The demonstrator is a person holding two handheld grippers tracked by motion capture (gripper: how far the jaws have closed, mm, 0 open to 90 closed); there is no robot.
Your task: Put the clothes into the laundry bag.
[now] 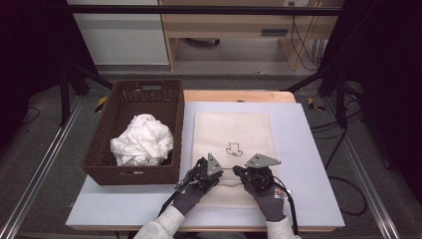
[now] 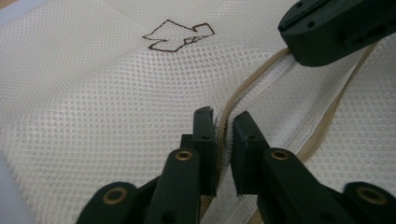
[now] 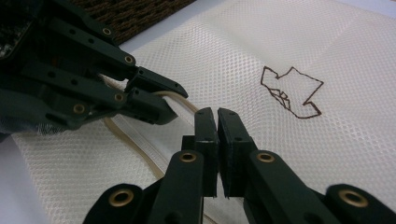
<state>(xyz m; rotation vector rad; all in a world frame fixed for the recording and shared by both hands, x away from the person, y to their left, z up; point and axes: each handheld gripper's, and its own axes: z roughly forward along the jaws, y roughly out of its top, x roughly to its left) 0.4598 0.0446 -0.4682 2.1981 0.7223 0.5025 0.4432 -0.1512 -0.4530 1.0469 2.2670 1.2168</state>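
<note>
- High view: cream mesh bag (image 1: pixel 233 149) lies flat mid-bench (image 1: pixel 308 164), just right of the brown wicker basket (image 1: pixel 134 132) holding a crumpled white cloth (image 1: pixel 142 141). Left gripper (image 1: pixel 217 169) and right gripper (image 1: pixel 238 171) meet at the bag's near part.
- Left gripper view: left gripper (image 2: pixel 223 122) jaws nearly together, pinching the bag's zipper edge (image 2: pixel 243 93).
- Right gripper view: right gripper (image 3: pixel 217 114) jaws pressed together over the mesh; whether they catch it, cannot tell.

No readable words or numbers; the mesh bag (image 1: pixel 233 130) bears only a brown outline emblem (image 1: pixel 234 149).
</note>
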